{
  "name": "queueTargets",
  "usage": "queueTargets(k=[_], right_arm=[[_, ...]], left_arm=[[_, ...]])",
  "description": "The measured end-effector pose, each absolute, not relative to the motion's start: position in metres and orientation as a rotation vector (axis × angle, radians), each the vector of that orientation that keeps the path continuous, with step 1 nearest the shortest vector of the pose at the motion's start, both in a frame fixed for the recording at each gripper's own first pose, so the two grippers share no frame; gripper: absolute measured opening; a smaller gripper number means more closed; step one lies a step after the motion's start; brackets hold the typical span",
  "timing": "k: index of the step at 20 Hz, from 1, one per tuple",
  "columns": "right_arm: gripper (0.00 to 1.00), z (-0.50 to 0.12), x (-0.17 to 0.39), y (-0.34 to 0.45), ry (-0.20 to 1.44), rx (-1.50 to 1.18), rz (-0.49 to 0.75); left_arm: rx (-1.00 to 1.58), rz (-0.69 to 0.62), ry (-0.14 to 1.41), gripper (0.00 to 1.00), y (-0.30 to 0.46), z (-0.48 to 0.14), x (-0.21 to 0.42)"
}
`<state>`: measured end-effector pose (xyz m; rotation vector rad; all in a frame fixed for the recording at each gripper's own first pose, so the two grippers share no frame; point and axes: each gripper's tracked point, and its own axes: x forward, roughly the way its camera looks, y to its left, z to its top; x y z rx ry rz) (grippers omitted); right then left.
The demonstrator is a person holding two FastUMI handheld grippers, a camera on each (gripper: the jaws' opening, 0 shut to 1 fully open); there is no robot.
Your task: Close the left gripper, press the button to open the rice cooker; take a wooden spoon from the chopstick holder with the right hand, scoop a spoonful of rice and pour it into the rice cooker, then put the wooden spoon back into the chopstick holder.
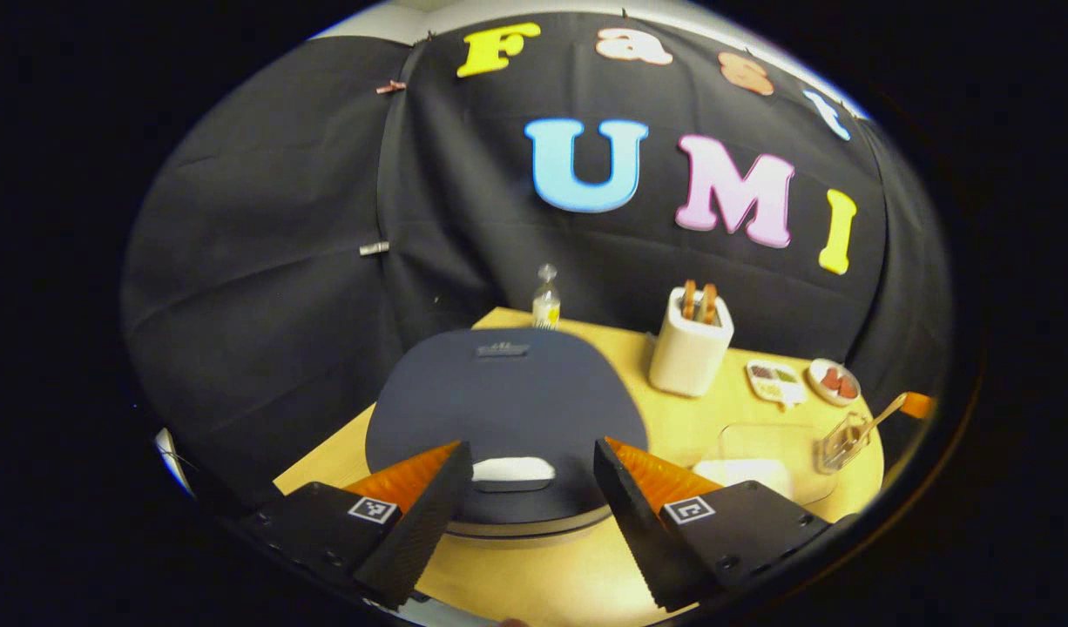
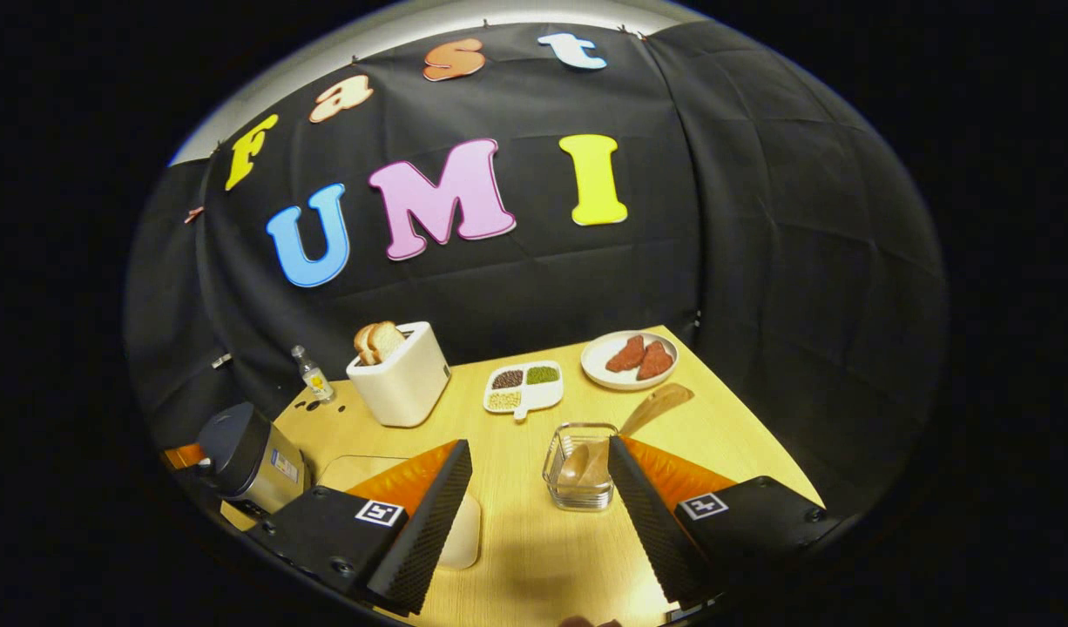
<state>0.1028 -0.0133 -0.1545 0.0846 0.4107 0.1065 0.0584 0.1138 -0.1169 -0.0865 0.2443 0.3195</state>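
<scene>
The rice cooker (image 1: pixel 503 405) stands right in front of my left gripper (image 1: pixel 530 446), its dark lid down. Its white button (image 1: pixel 512 470) lies between and just beyond the two fingers, which stand wide apart, so this gripper is open and holds nothing. In the right gripper view the glass chopstick holder (image 2: pixel 579 475) sits just ahead of the right finger, with the wooden spoon (image 2: pixel 652 407) leaning out of it to the right. My right gripper (image 2: pixel 538 444) is open and empty, above the table. The clear rice tub (image 1: pixel 752 461) lies between cooker and holder, partly hidden behind a finger (image 2: pixel 429 514).
A white toaster (image 2: pixel 401 374) with bread stands at the back, a small bottle (image 2: pixel 312 373) to its left. A divided dish of grains (image 2: pixel 523 386) and a plate of meat (image 2: pixel 630 359) lie at the back right. The rice cooker (image 2: pixel 246 457) is at far left.
</scene>
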Motion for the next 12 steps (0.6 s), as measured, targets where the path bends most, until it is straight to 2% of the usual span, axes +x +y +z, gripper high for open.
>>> queueTargets(k=[2,6,9,12], right_arm=[[0.98,-0.136,0.104,-0.01,0.361,0.055,0.145],[0.99,-0.087,0.095,-0.003,0.24,0.021,0.199],[0.98,-0.067,0.073,-0.014,0.17,-0.002,0.151],[0.98,-0.072,0.036,-0.02,0.193,0.002,0.096]], left_arm=[[-0.055,0.307,0.131,0.95,0.084,-0.081,0.047],[0.003,0.233,0.014,0.95,0.024,-0.03,0.028],[-0.063,0.148,0.002,0.95,-0.017,-0.026,0.013],[-0.087,0.089,-0.02,0.95,-0.035,-0.028,-0.009]])
